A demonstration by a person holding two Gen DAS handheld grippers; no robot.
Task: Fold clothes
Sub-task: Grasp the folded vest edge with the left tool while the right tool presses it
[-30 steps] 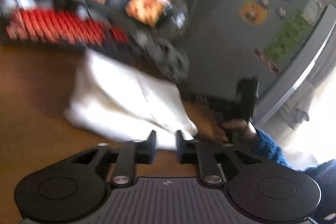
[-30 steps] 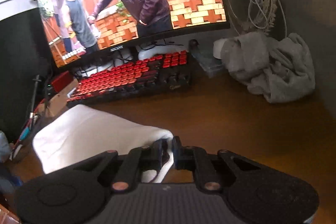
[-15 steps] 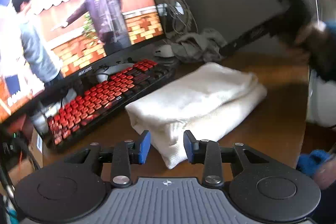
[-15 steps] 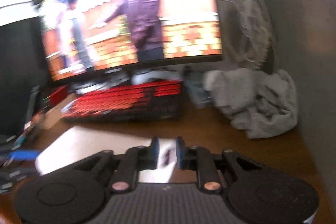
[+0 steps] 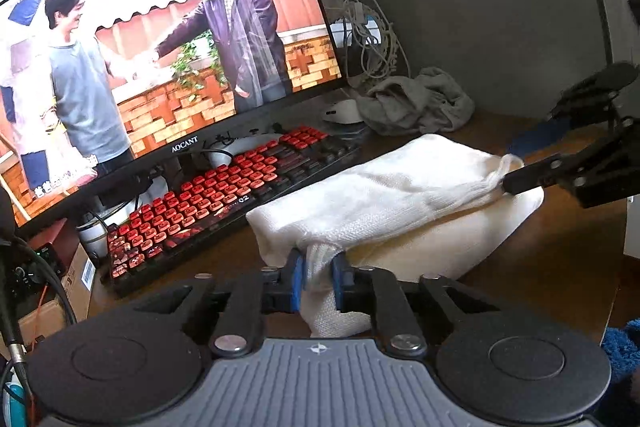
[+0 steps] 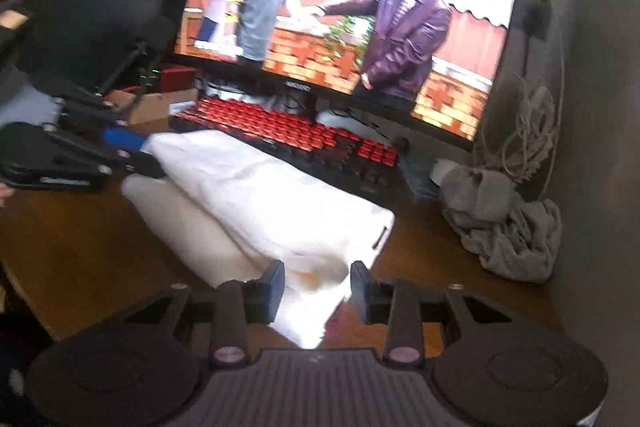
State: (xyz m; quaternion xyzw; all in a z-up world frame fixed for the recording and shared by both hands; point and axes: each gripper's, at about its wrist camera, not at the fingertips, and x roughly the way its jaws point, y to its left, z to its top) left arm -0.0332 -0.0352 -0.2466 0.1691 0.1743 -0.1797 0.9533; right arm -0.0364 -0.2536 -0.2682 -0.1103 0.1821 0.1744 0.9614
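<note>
Lying folded in thick soft layers on the brown desk [image 5: 552, 267] just before the red keyboard [image 5: 224, 195], white knitted garment [image 5: 400, 203], one bunched corner pinched in the left gripper [image 5: 317, 281], the opposite end between the wide-spread fingers of the right gripper [image 6: 318, 287].

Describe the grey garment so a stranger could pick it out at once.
Start at the big curved monitor on the wooden desk. Past the right end of the red-keyed keyboard, against the grey wall below a tangle of cables, lies the grey garment. Unlike the folded white knit, it is crumpled and unheld.
</note>
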